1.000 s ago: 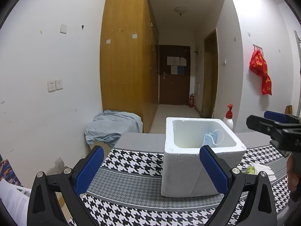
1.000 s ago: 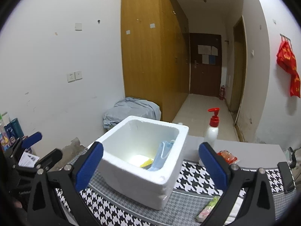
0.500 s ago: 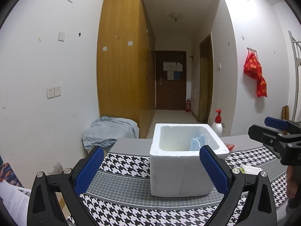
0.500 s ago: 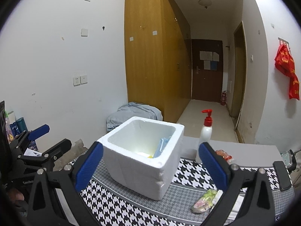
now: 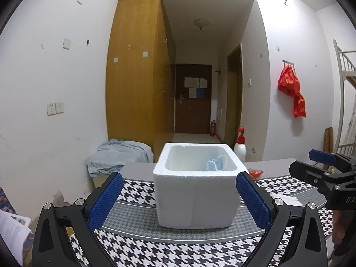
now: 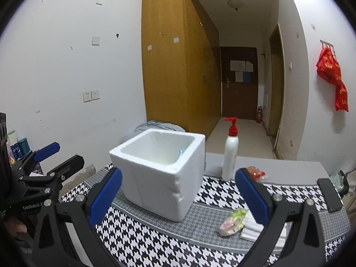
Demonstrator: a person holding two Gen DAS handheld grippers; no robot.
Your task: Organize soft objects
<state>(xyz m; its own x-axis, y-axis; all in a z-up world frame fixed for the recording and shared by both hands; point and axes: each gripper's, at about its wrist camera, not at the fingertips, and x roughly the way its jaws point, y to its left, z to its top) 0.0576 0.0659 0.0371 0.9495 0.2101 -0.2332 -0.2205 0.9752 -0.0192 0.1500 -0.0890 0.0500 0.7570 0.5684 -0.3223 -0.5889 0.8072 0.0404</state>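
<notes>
Packet (image 6: 233,221) and folded white tissues (image 6: 255,224) lie just below-right of right tool (image 6: 178,191), long axes toward foam box (image 6: 160,173) ahead-left; right nearer than left tool (image 5: 178,197). Both tools wide open, empty.

Open counter (image 6: 142,242) ahead of box (image 6: 162,173); box mouth clear from above. Bottle (image 6: 230,155), packet (image 6: 232,221) and tissues (image 6: 250,227) crowding the right side.

A box (image 6: 162,173) sits on the table (image 6: 155,240). A mask (image 5: 214,164) lies in the box. A pump bottle (image 6: 230,153) stands to the right of the box, a little behind it. A snack packet (image 6: 232,221) lies in front of the bottle, touching some folded tissues (image 6: 252,228) on its right.
</notes>
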